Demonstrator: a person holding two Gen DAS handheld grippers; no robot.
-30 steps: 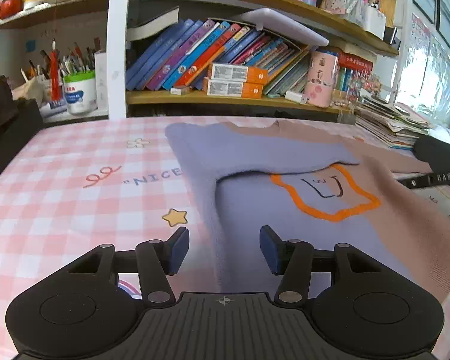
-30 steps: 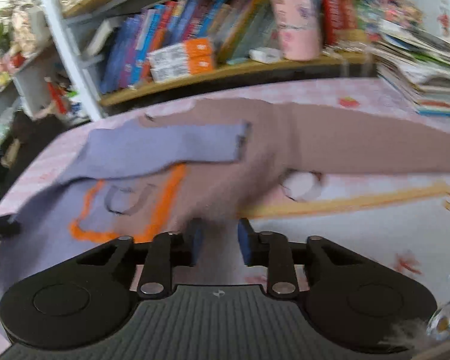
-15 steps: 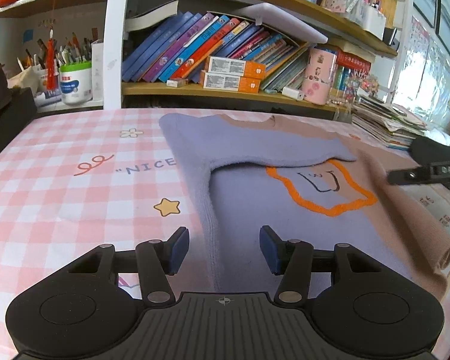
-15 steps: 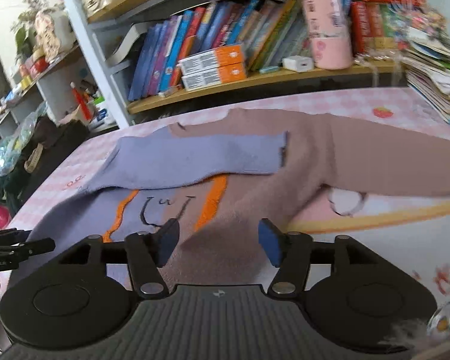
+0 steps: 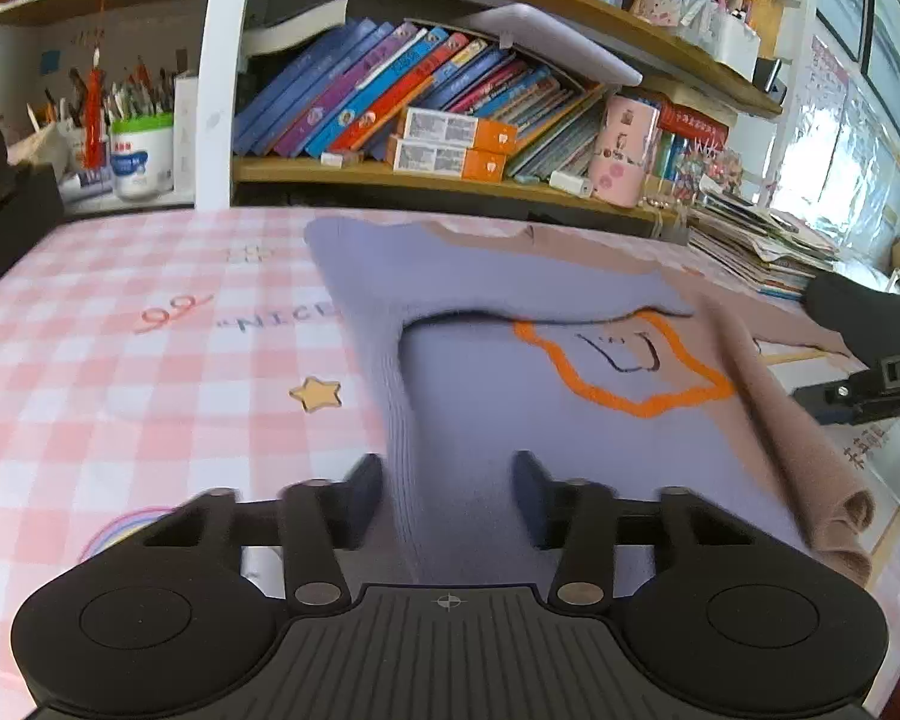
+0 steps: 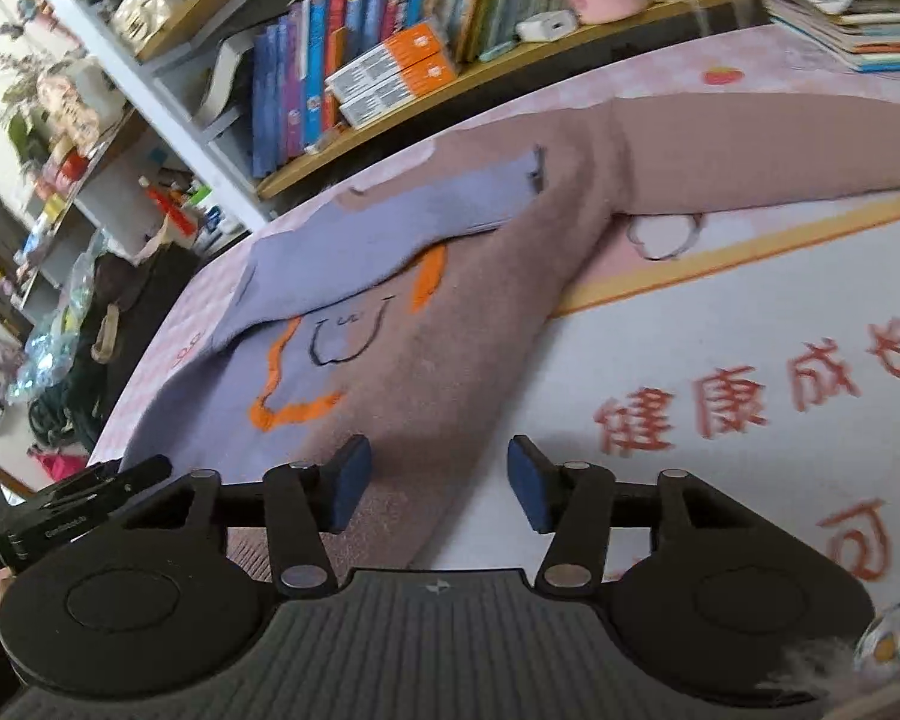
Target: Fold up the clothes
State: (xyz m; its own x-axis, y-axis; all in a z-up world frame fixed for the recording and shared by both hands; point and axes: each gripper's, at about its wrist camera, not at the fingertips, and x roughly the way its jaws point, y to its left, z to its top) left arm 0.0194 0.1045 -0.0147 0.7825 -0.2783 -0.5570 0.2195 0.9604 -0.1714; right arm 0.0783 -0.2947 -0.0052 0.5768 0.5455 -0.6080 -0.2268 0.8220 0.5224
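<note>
Table under a pink-and-white checked cloth [image 5: 120, 372] with a star, "NICE" lettering and, ahead-right of the right gripper, a white panel with red characters [image 6: 750, 396]. Beyond the table a wooden bookshelf [image 5: 450, 180] holds leaning books [image 5: 390, 102], two orange-and-white boxes [image 5: 450, 144] and a pink cup [image 5: 627, 150]; further left of the left gripper a white tub of pens [image 5: 141, 150]; magazine stack [image 5: 756, 246] at far right. Sweater [image 5: 510, 420] lies flat on the cloth, lavender on one half and tan on the other, orange outline with a black face drawn mid-chest. Lavender sleeve [image 5: 480, 282] is folded across the chest, beyond the left gripper; tan sleeve [image 6: 750, 150] stretches away ahead-right of the right gripper. Tan side edge is rolled over onto the body, to the right of the left gripper. Left gripper [image 5: 447, 501] angles down at the hem, jaws closing, sweater's lavender side edge between the pads, which aren't pressing on it yet. Right gripper [image 6: 438, 483] also tilts down, rolled so the scene leans, jaws closing over the tan lower edge, fabric between the pads but no contact visible. Each gripper shows at the edge of the other's view.
</note>
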